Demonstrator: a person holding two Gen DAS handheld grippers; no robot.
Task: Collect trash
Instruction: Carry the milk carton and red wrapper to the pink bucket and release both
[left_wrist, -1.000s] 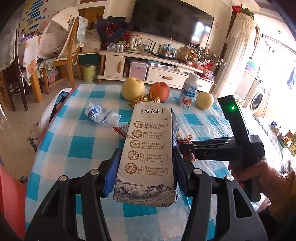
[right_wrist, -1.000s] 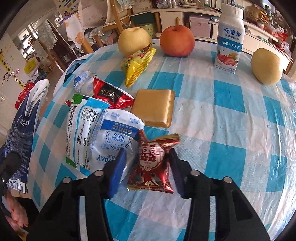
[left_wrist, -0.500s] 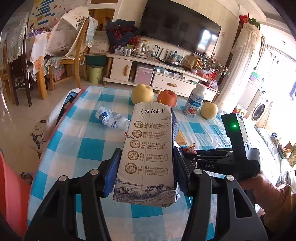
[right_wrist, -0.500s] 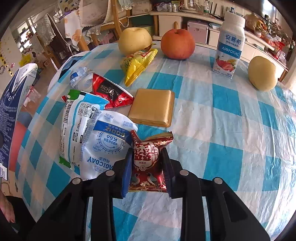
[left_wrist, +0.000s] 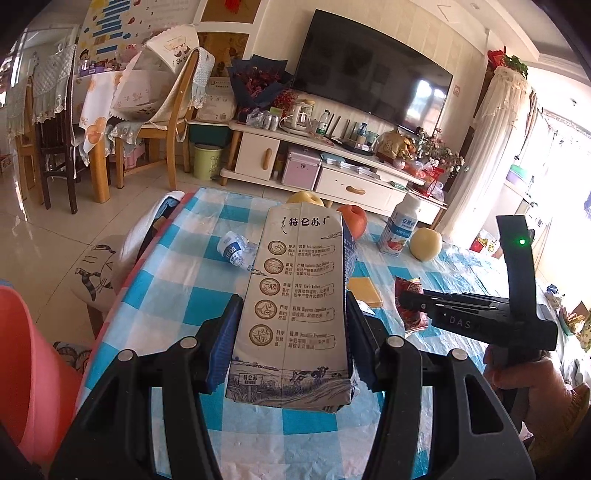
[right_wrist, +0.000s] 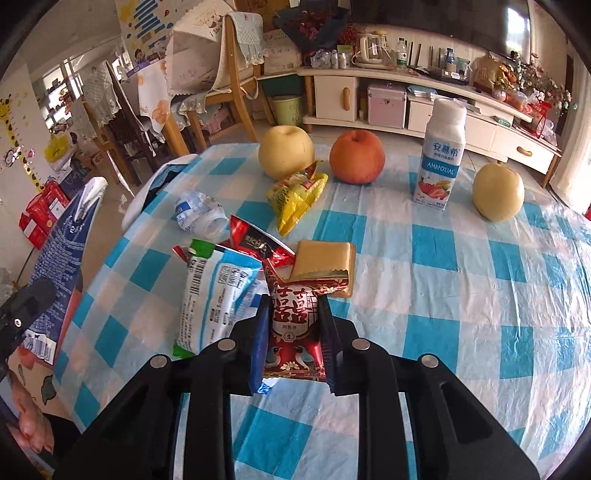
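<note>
My left gripper (left_wrist: 291, 314) is shut on a grey and blue milk carton (left_wrist: 295, 306) and holds it above the near edge of the blue-checked table (left_wrist: 192, 302). My right gripper (right_wrist: 293, 306) is shut on a small red snack wrapper (right_wrist: 293, 321) and holds it clear of the cloth. In the left wrist view that wrapper (left_wrist: 410, 314) hangs at the right gripper's tips. On the table lie a white and blue bag (right_wrist: 214, 291), a red and black wrapper (right_wrist: 255, 243), a yellow wrapper (right_wrist: 295, 195), a crushed bottle (right_wrist: 195, 214) and a gold square packet (right_wrist: 325, 258).
Two pears (right_wrist: 286, 151) (right_wrist: 498, 192), an apple (right_wrist: 356, 157) and an upright yoghurt bottle (right_wrist: 441, 155) stand along the far side. A pink tub (left_wrist: 29, 369) sits on the floor left of the table. Chairs and a TV cabinet stand beyond.
The right gripper's jaws closed onto the red wrapper and lifted it off the table. The left gripper drew back and up a little with the carton.
</note>
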